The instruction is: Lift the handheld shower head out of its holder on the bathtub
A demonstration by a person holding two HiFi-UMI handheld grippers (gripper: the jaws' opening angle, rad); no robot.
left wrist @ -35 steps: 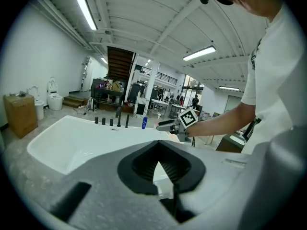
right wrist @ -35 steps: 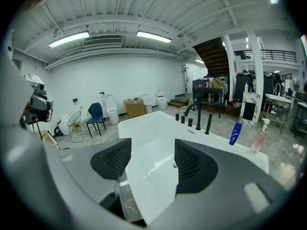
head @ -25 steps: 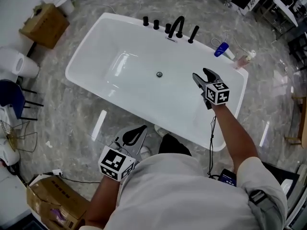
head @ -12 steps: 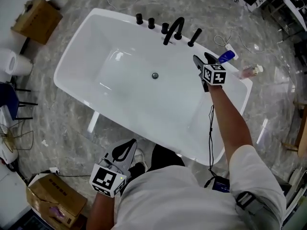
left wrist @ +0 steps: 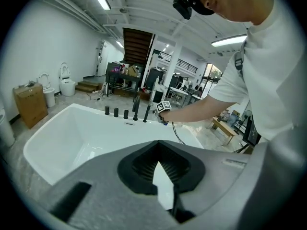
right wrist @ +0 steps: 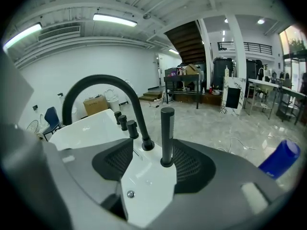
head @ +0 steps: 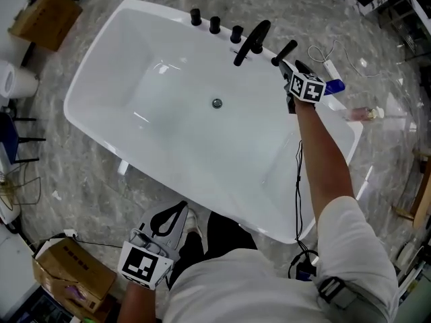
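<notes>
The handheld shower head is a slim black rod that stands upright in its holder on the far rim of the white bathtub. It is the rightmost of the black fittings there. My right gripper is open just beside it. In the right gripper view the shower head stands between the open jaws of the right gripper, close to the right pad and not pressed by either. My left gripper hangs on the near side of the tub, low by my body. Its tips touch and hold nothing.
A curved black spout and three black knobs stand left of the shower head. A blue bottle and a pink bottle lie past the right rim. Cardboard boxes sit on the marble floor.
My right gripper has moved from over the tub's middle to the far rim and now brackets the shower head. My left gripper has drawn back, lower in the view.
</notes>
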